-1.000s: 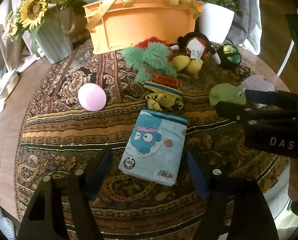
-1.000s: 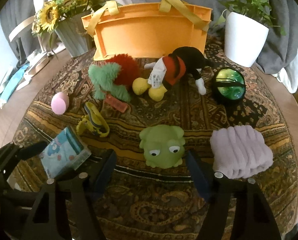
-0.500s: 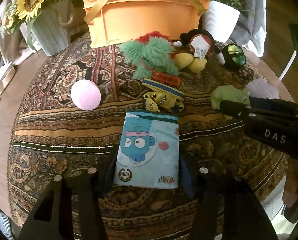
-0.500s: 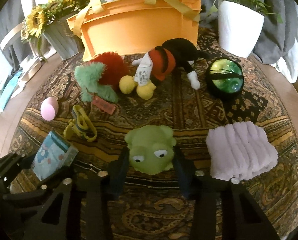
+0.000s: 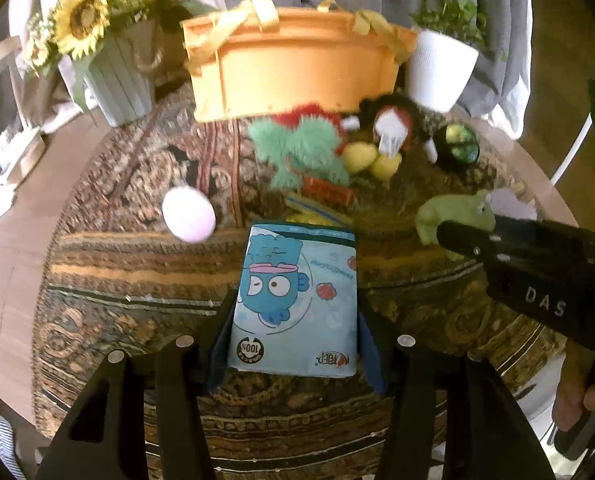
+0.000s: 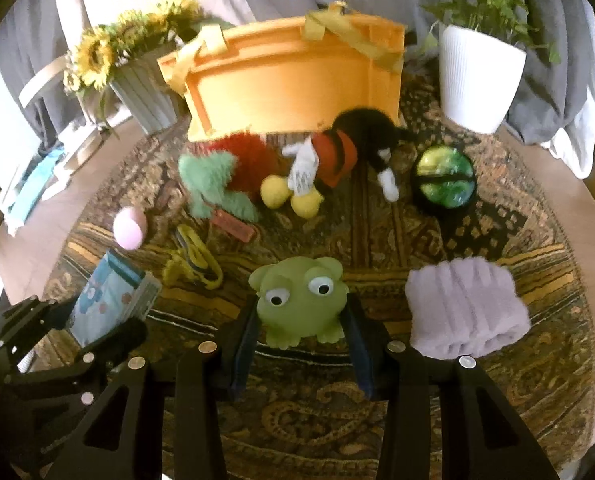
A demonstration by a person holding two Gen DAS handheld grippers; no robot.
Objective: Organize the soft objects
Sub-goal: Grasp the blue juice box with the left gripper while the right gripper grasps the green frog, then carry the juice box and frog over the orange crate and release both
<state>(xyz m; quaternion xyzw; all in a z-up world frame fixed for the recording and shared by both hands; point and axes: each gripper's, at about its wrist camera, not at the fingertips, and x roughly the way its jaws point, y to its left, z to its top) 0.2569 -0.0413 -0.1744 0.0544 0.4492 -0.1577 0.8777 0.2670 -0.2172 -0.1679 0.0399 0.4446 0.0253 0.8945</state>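
Note:
A light-blue tissue pack [image 5: 293, 300] with a cartoon fish sits between the fingers of my left gripper [image 5: 295, 344], which is shut on it just above the cloth. My right gripper [image 6: 301, 336] is shut on the green frog toy [image 6: 301, 300], pads pressing its sides. The right wrist view shows the pack [image 6: 109, 300] at lower left. In the left wrist view the frog [image 5: 449, 212] is at the right. The orange basket [image 6: 289, 84] stands at the back. On the cloth lie a teal-and-red plush [image 6: 217, 184], a black-and-red doll [image 6: 337, 152] and a lilac folded towel [image 6: 465, 312].
A pink ball [image 6: 128, 227], a yellow strap toy [image 6: 193, 264] and a green-and-black ball [image 6: 443, 178] lie on the patterned cloth. A sunflower vase [image 6: 137, 80] stands back left and a white plant pot [image 6: 477, 76] back right. The round table's edge [image 6: 577, 208] curves close by.
Both grippers closed, the left on the tissue pack and the right on the frog, then rose a little with them. The yellow toy is now mostly hidden behind the pack.

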